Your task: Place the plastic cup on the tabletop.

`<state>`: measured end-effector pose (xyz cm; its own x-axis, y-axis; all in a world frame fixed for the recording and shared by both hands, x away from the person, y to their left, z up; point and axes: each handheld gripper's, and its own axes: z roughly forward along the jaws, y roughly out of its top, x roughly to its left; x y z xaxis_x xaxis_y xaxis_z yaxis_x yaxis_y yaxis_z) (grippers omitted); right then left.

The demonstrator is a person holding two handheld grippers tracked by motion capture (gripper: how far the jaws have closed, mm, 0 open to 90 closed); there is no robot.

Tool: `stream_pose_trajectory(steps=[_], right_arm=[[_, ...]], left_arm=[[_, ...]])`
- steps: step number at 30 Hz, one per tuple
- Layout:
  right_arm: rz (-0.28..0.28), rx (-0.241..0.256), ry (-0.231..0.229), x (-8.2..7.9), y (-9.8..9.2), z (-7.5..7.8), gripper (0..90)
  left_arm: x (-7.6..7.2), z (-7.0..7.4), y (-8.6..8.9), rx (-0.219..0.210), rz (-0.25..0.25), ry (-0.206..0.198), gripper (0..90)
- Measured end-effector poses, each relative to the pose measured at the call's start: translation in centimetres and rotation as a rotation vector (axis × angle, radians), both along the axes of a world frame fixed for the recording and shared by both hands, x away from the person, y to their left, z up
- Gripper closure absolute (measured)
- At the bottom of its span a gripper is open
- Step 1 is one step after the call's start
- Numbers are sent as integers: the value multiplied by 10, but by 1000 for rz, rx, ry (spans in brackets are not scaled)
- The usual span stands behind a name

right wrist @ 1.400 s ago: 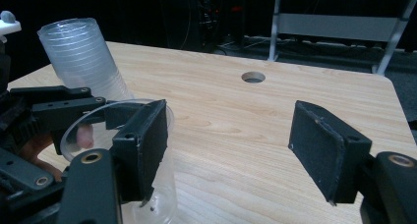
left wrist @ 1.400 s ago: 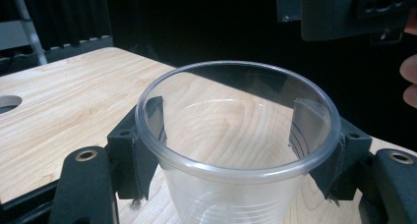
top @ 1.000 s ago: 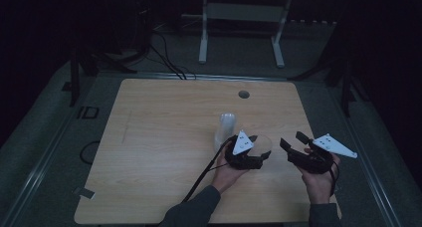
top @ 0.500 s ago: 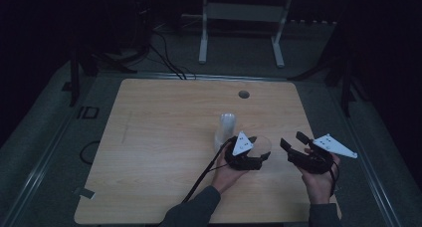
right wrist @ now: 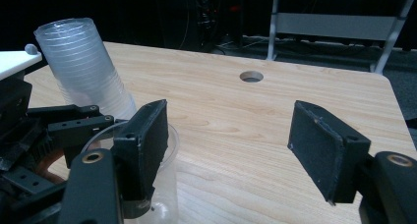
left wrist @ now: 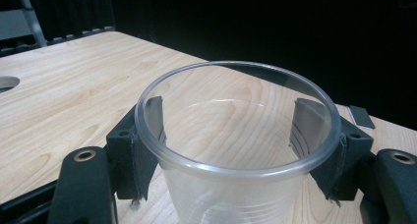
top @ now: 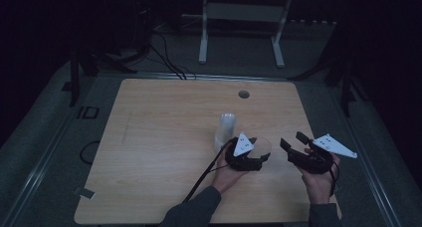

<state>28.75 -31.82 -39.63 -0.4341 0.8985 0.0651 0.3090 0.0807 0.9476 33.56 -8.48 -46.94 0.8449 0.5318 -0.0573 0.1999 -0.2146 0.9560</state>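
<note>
Clear plastic makes up the cup (left wrist: 236, 150) that stands upright on the tabletop (top: 164, 137), toward the near right part of it, with the left hand-held gripper (top: 247, 156) closed around it. The left gripper view looks down past the rim: one black jaw presses each side of the cup wall, and wood grain shows through the bottom. From above, the cup is a faint pale ring partly hidden under the grey plate of that gripper. Just behind it rises a stack of cups (top: 225, 131), turned mouth down and leaning; the right gripper view shows the ribbed sides of the stack close beside the held cup, though whether they touch cannot be told. The right hand-held gripper (top: 297, 148) hovers just right of the cup, its jaws spread wide and holding nothing, with bare wood between them. Farther back, a round hole (top: 244, 94) sits near the far edge.
</note>
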Motion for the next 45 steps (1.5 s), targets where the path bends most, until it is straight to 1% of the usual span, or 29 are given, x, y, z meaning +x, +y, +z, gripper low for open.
stream_pose_trajectory(steps=[5, 8, 22, 23, 31, 45], right_arm=[[0, 0, 1, 0, 0, 0, 310], [1, -1, -1, 0, 0, 0, 310], [0, -3, 0, 0, 0, 0, 310], [0, -3, -1, 0, 0, 0, 310], [0, -1, -1, -1, -1, 0, 310], [0, -2, -1, -1, 0, 0, 310]], left_arm=[[0, -3, 0, 10, 2, -4, 290], [0, -4, -1, 17, 0, 2, 290], [0, -10, -3, 34, 0, 7, 290], [0, -11, -4, 40, -2, 8, 289], [0, -13, -3, 44, 5, 24, 282], [-1, -15, -3, 46, 8, 28, 275]])
